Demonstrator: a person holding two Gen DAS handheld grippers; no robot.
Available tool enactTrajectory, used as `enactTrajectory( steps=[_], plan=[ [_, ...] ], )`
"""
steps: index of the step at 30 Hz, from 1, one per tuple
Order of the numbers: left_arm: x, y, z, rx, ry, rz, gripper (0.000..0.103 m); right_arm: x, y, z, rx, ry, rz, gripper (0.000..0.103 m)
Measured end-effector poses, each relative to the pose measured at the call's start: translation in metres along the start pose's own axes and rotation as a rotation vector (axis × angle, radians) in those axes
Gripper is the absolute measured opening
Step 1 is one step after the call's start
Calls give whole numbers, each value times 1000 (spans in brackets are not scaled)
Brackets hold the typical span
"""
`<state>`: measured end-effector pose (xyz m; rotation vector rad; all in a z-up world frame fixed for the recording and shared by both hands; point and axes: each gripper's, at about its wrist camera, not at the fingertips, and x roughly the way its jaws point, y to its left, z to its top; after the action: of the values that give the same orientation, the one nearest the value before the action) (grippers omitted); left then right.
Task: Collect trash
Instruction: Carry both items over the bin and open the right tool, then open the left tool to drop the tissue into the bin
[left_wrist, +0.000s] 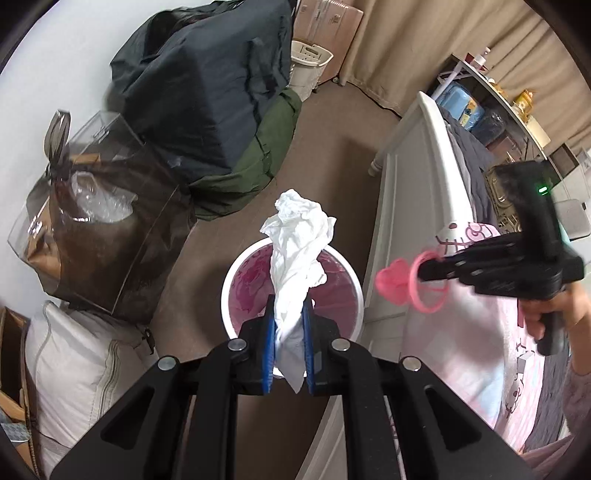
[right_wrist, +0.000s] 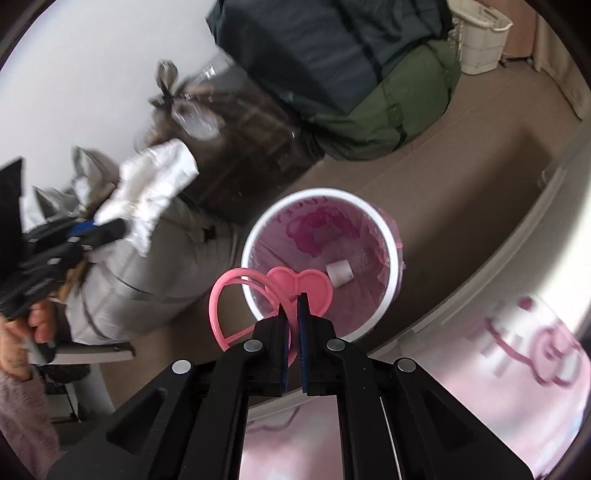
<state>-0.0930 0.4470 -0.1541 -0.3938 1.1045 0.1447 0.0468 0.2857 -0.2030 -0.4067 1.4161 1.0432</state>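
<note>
Left wrist view: the left gripper (left_wrist: 289, 317) squeezes a crumpled white tissue (left_wrist: 297, 236) between its blue pads. The tissue hangs right above the round white bin (left_wrist: 229, 280) with a pink bag inside, on the brown floor beside the white bed frame (left_wrist: 406, 192). The right gripper (left_wrist: 424, 266) is off to the side, pinching a pink heart toy (left_wrist: 391, 281).

Right wrist view: the right gripper (right_wrist: 291, 301) is closed tight on the pink heart toy (right_wrist: 314, 282), over the near rim of the bin (right_wrist: 388, 229). A small white roll (right_wrist: 340, 272) lies in the bin. The left gripper (right_wrist: 110, 230) holds the tissue (right_wrist: 155, 184), away from the bin.
</note>
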Motion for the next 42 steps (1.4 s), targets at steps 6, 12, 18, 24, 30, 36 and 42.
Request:
enactTrajectory(
  steps=[6, 12, 18, 24, 30, 36, 42],
  plan=[
    [11, 2, 1, 11, 12, -11, 13, 22, -1, 10, 3, 27, -33, 4],
    [18, 1, 0, 18, 19, -12, 13, 27, -13, 18, 53, -3, -73, 54],
    [24, -5, 2, 33, 32, -17, 13, 13, -12, 18, 51, -34, -46, 68],
    [42, -11, 2, 37, 63, -26, 13, -8, -13, 18, 42, -75, -59, 68],
    [72, -16, -2, 38, 128, -21, 13, -30, -27, 16, 65, -117, -65, 68],
    [107, -25, 0, 28, 182, -15, 13, -51, -37, 10, 67, -143, -64, 68],
    [142, -37, 2, 49, 263, 54, 36, -73, -49, -2, 61, -165, -66, 68]
  ],
)
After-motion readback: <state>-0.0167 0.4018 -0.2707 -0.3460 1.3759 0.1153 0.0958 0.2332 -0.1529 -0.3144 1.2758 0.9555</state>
